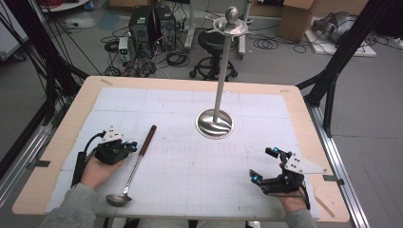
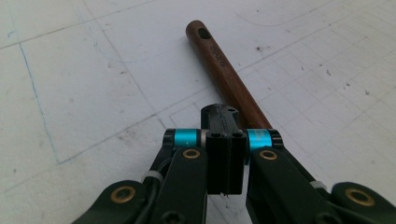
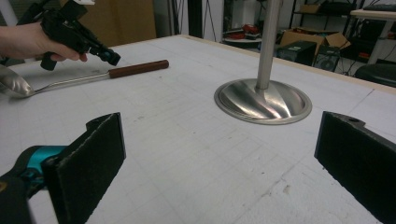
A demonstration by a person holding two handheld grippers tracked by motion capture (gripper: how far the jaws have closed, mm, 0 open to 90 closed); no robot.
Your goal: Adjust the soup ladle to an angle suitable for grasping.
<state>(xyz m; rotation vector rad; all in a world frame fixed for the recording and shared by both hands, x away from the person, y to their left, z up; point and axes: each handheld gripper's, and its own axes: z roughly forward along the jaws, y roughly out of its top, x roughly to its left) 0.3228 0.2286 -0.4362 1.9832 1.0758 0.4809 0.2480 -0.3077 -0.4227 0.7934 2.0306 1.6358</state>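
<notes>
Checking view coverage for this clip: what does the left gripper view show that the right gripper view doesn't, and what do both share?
Left gripper view alone: the left gripper's jaws shut together just above the ladle's wooden handle, whose hanging hole and stamped lettering show. Right gripper view alone: the right gripper's jaws wide apart, the stand's round steel base, the ladle bowl, and the person's hand. Shared: the wooden handle and the gridded white mat.

Right gripper (image 3: pixel 219 158): fingers (image 3: pixel 91 158) spread wide above the white counter (image 3: pixel 187 154), nothing between them. Ahead right, round steel stand base (image 3: pixel 263 100) with upright pole. Far left, a ladle (image 3: pixel 84 77), wooden handle, lies flat; left gripper (image 3: pixel 109 57) in a hand just above its shaft.
</notes>
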